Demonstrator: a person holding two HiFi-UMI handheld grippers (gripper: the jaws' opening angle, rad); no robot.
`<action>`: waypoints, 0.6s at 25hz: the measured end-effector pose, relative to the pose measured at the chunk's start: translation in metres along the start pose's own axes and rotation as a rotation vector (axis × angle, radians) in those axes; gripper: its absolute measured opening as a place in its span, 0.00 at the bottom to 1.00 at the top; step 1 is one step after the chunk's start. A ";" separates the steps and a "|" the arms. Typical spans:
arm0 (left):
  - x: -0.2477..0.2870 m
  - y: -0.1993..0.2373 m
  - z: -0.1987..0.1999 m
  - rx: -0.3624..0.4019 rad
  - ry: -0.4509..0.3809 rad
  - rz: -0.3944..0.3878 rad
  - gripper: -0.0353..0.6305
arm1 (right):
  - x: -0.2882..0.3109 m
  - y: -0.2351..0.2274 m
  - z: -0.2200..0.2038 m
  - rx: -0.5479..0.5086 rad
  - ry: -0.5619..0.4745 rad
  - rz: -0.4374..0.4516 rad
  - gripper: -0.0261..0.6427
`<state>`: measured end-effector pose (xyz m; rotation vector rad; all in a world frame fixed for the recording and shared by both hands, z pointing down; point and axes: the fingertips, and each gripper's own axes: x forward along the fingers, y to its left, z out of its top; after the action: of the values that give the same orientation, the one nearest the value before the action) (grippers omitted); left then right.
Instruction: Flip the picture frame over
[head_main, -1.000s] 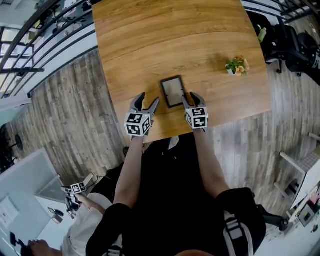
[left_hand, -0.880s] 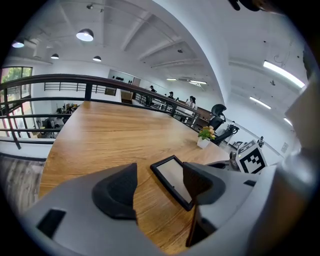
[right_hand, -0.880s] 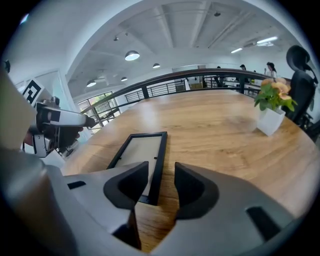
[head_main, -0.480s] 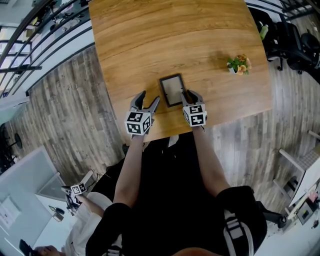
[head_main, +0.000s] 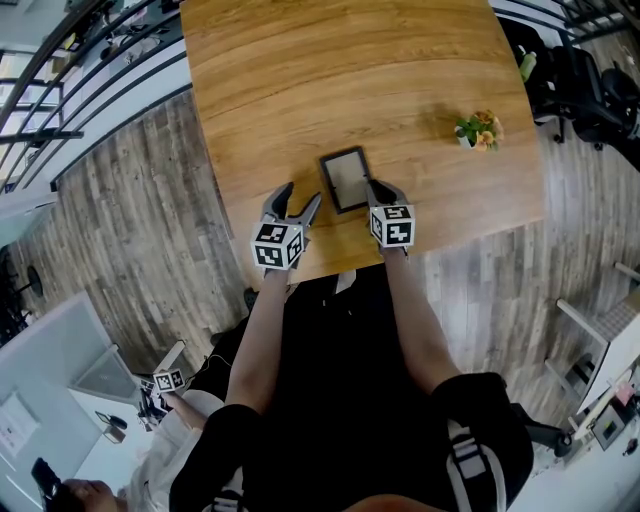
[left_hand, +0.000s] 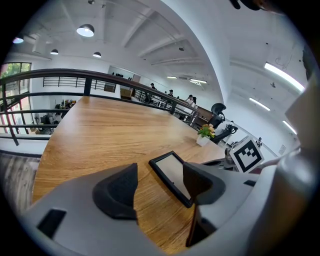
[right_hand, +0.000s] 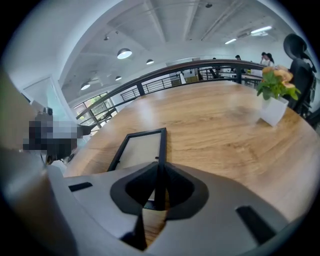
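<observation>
The picture frame (head_main: 345, 180) is a small upright rectangle with a thin black rim around a pale, greyish-beige panel. It lies on the wooden surface (head_main: 300, 70) close to the edge nearest the person, at about 12 o'clock from the person's body in the head view. Its long sides run away from the person. Whether it rests fully flat or its right side is raised a little cannot be told. The right tool (head_main: 378, 192) sits at the frame's 5 o'clock. In the right gripper view the right tool's (right_hand: 159, 172) 2 dark pads (right_hand: 175, 187) are pressed together on the frame's (right_hand: 142, 147) right-hand black rail, near its near corner. The left tool (head_main: 292, 208) is at the frame's 8 o'clock, just beside it and not touching. In the left gripper view the left tool's (left_hand: 161, 182) jaws stand spread over bare wood, with the frame (left_hand: 172, 175) partly seen past the right pad (left_hand: 197, 180) and nothing pinched. A small potted plant (head_main: 476, 130) in a white pot stands well apart, at the frame's 2 o'clock. Compared with a second ago, the right tool's jaws have just been closing. Earlier they stood apart at the frame's near right corner, and now they grip its rim. The frame lies in about the same spot, and the left tool is where it was.
</observation>
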<state>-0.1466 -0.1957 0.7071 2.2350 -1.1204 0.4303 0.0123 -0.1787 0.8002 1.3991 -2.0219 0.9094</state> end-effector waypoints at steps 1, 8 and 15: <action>-0.001 -0.001 0.000 0.000 -0.002 -0.001 0.49 | 0.000 0.000 0.000 -0.004 0.003 -0.002 0.12; -0.004 -0.004 0.000 0.006 -0.003 -0.003 0.49 | -0.001 -0.001 -0.001 0.053 0.001 0.002 0.11; -0.006 -0.010 0.000 0.007 -0.010 -0.008 0.49 | -0.007 -0.001 0.000 0.107 -0.017 0.018 0.11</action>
<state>-0.1423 -0.1880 0.7002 2.2492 -1.1162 0.4200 0.0154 -0.1746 0.7951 1.4523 -2.0277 1.0298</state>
